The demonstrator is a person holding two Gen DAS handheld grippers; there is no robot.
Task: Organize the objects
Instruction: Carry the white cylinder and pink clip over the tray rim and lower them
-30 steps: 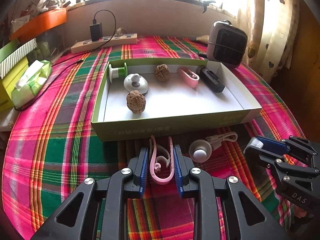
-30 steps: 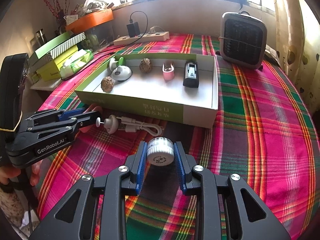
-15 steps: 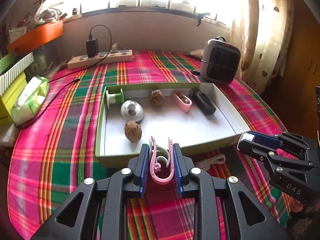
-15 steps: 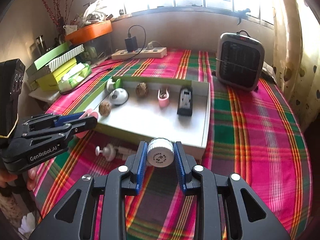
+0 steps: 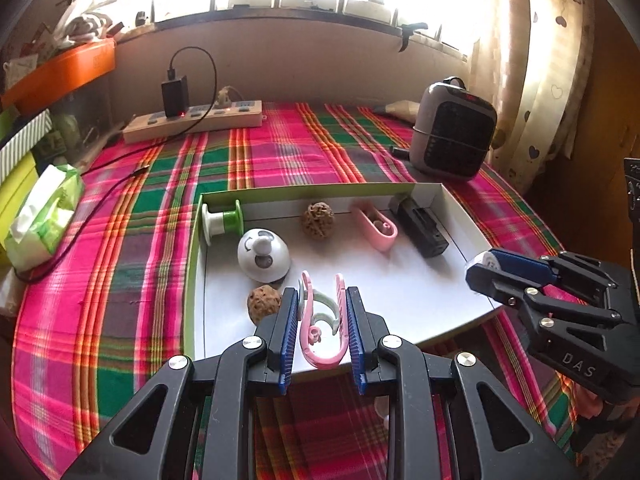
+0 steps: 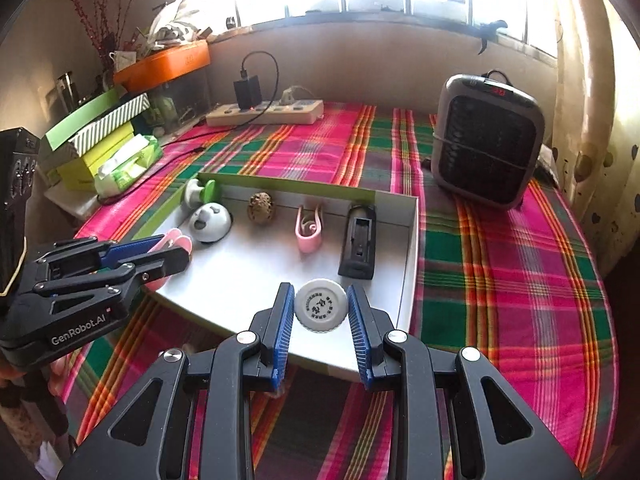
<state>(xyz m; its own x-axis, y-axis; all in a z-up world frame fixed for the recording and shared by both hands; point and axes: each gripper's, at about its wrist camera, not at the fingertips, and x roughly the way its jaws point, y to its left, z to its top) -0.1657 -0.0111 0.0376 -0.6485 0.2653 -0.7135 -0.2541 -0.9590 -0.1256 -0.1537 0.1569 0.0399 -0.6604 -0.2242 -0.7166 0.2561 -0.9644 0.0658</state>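
Left fingers (image 5: 294,320) pinched a pink clip (image 5: 323,322); right fingers (image 6: 282,320) pinched a white cap (image 6: 321,310), both above the box's (image 6: 412,264) near edge.

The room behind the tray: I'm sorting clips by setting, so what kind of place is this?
Most likely a home, not a lab: a plaid tablecloth on a table under a window, heart-print curtains, a small space heater, and a power strip with a charger plugged in.
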